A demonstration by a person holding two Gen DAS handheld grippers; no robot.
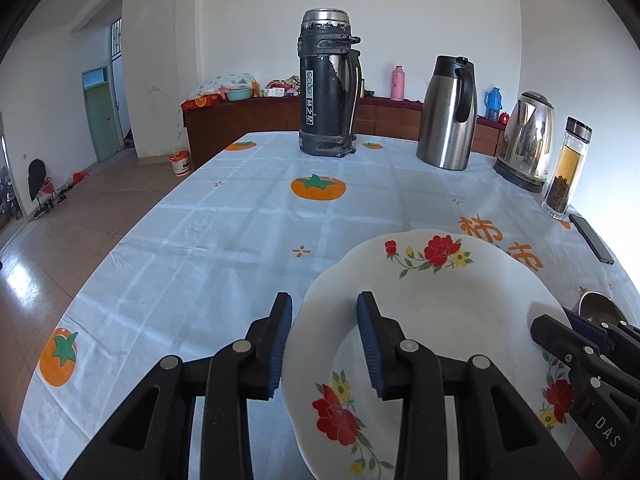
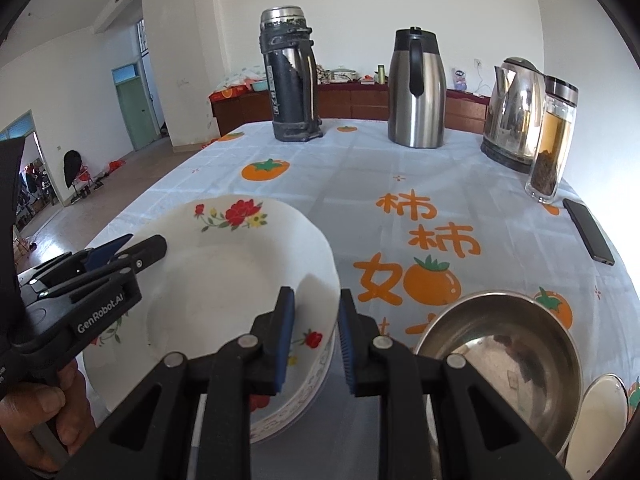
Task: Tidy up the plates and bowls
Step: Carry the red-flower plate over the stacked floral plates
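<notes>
Counting near to far, I see two stacked white flowered plates (image 2: pixel 240 280), one steel bowl (image 2: pixel 500 360) and one enamel dish (image 2: pixel 604 412) near the table's (image 1: pixel 180 240) front edge. My left gripper (image 1: pixel 325 344) and right gripper (image 2: pixel 316 340) each straddle the top plate's rim, jaws parted. Far edge: one black flask (image 1: pixel 328 88), one steel carafe (image 1: pixel 448 116), one kettle (image 1: pixel 528 140).
</notes>
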